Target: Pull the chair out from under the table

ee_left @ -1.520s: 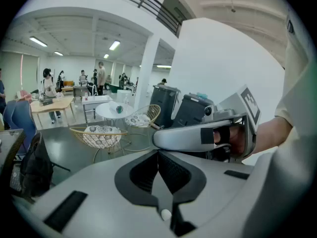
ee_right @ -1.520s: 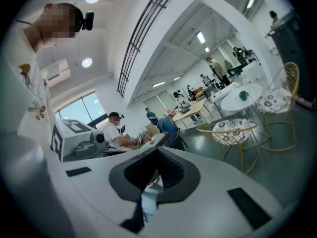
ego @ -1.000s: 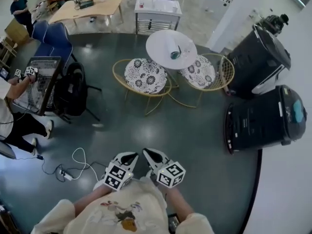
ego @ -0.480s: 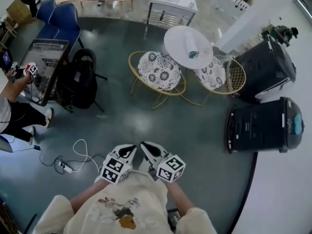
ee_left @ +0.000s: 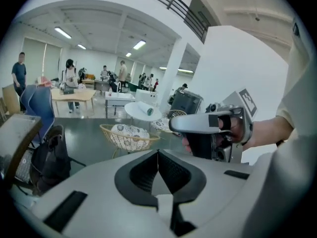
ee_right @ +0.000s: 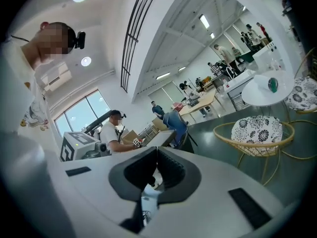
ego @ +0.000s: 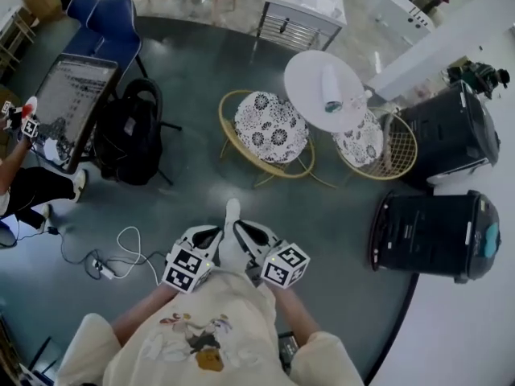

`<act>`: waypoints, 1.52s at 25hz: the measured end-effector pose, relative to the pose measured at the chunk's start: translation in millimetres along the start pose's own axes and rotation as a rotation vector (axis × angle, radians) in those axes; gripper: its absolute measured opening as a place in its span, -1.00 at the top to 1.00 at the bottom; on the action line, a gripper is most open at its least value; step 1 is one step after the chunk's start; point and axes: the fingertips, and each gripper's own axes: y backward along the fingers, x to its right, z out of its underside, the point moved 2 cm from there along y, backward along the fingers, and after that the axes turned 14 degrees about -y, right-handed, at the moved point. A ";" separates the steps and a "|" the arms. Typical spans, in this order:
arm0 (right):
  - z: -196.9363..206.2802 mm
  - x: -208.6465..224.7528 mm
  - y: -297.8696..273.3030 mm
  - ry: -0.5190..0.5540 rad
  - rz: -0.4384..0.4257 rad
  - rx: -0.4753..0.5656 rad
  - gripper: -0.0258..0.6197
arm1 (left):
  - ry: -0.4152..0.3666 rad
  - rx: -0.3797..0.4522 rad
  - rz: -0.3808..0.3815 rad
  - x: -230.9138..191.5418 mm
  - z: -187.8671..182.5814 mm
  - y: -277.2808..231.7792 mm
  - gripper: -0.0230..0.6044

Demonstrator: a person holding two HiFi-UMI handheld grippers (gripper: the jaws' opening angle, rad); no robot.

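Nothing of the pull is done yet. My left gripper [ego: 208,235] and right gripper [ego: 246,232] are both closed on nothing, near my body and well apart from the wire chair [ego: 362,141] at far right, whose seat sits partly under the round table [ego: 318,75]. The floor [ego: 322,207] between is bare, so I judge there is room to approach and drag, minding the second chair [ego: 269,127] just left of the table and the black bins [ego: 430,236] at right.

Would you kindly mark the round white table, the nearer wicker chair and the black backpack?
round white table [ego: 307,80]: head view, bare top.
nearer wicker chair [ego: 269,127]: head view, floral cushion.
black backpack [ego: 129,139]: head view, middle.
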 end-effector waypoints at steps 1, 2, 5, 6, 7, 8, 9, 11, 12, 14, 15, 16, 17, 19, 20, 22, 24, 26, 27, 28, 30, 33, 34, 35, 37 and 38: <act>-17.5 8.4 -5.2 -0.013 -0.011 0.013 0.90 | -0.005 0.008 -0.019 -11.4 -15.4 -5.6 0.90; -36.9 14.7 -10.8 -0.019 -0.029 0.025 0.90 | 0.000 0.022 -0.036 -22.7 -31.5 -10.6 0.90; -90.9 26.8 -26.8 0.018 -0.094 0.030 0.90 | 0.018 0.052 -0.093 -48.5 -71.2 -24.6 0.90; -105.7 33.1 -32.5 0.042 -0.112 0.018 0.90 | 0.015 0.052 -0.117 -54.9 -80.3 -31.0 0.90; -120.4 41.4 -40.1 0.067 -0.127 0.005 0.90 | 0.012 0.051 -0.142 -62.3 -88.8 -38.8 0.90; -134.3 50.5 -49.3 0.091 -0.141 -0.007 0.90 | 0.011 0.049 -0.165 -69.9 -96.5 -47.0 0.90; -145.6 59.7 -58.7 0.110 -0.150 -0.018 0.89 | 0.012 0.042 -0.182 -75.9 -101.8 -54.9 0.90; -157.1 80.0 -75.6 0.149 -0.145 -0.049 0.89 | 0.022 0.017 -0.207 -85.1 -104.4 -69.0 0.90; -157.7 91.1 -83.7 0.176 -0.128 -0.080 0.87 | 0.035 0.009 -0.224 -91.2 -105.1 -73.6 0.90; -146.4 111.8 -95.0 0.237 -0.075 -0.175 0.62 | 0.090 0.013 -0.265 -103.5 -108.2 -73.8 0.90; -137.0 120.6 -97.9 0.274 -0.041 -0.227 0.55 | 0.119 0.015 -0.280 -107.4 -109.0 -71.9 0.90; -128.4 129.3 -100.5 0.322 -0.005 -0.276 0.54 | 0.137 0.012 -0.288 -110.0 -109.1 -71.5 0.90; -122.3 139.6 -104.2 0.375 0.031 -0.321 0.54 | 0.143 0.008 -0.291 -112.6 -109.7 -73.5 0.90; -116.4 168.7 -119.4 0.460 0.103 -0.409 0.54 | 0.133 0.008 -0.296 -122.2 -114.5 -81.2 0.90; -113.3 186.3 -129.3 0.476 0.138 -0.449 0.54 | 0.129 0.012 -0.305 -128.8 -117.4 -83.9 0.90; -100.2 218.7 -143.6 0.467 0.205 -0.523 0.54 | 0.133 0.008 -0.313 -136.7 -118.4 -85.5 0.90; -87.8 241.7 -150.0 0.471 0.258 -0.598 0.54 | 0.116 -0.011 -0.306 -139.0 -117.7 -87.5 0.90; -77.9 259.9 -154.0 0.488 0.292 -0.679 0.54 | 0.092 -0.018 -0.328 -144.4 -119.8 -85.4 0.90; -71.8 267.0 -154.7 0.490 0.303 -0.716 0.55 | 0.097 -0.017 -0.348 -147.3 -118.7 -81.4 0.90; -66.8 272.1 -155.3 0.488 0.312 -0.743 0.56 | 0.113 -0.017 -0.366 -150.1 -115.7 -76.6 0.90; -63.1 279.1 -159.3 0.484 0.333 -0.767 0.62 | 0.150 -0.017 -0.399 -156.8 -108.2 -67.7 0.90; -59.9 291.1 -169.3 0.476 0.351 -0.788 0.73 | 0.206 0.005 -0.448 -168.0 -102.8 -54.9 0.90; -55.8 295.1 -172.2 0.463 0.342 -0.799 0.75 | 0.222 0.015 -0.462 -171.1 -100.5 -51.5 0.90; -51.6 298.3 -174.3 0.448 0.331 -0.805 0.81 | 0.238 0.020 -0.472 -172.9 -97.0 -49.3 0.90; -43.4 299.8 -175.7 0.434 0.320 -0.813 0.86 | 0.266 0.019 -0.487 -173.8 -89.4 -46.7 0.90; -38.6 298.1 -174.8 0.442 0.324 -0.824 0.86 | 0.277 0.017 -0.494 -173.7 -86.5 -45.3 0.90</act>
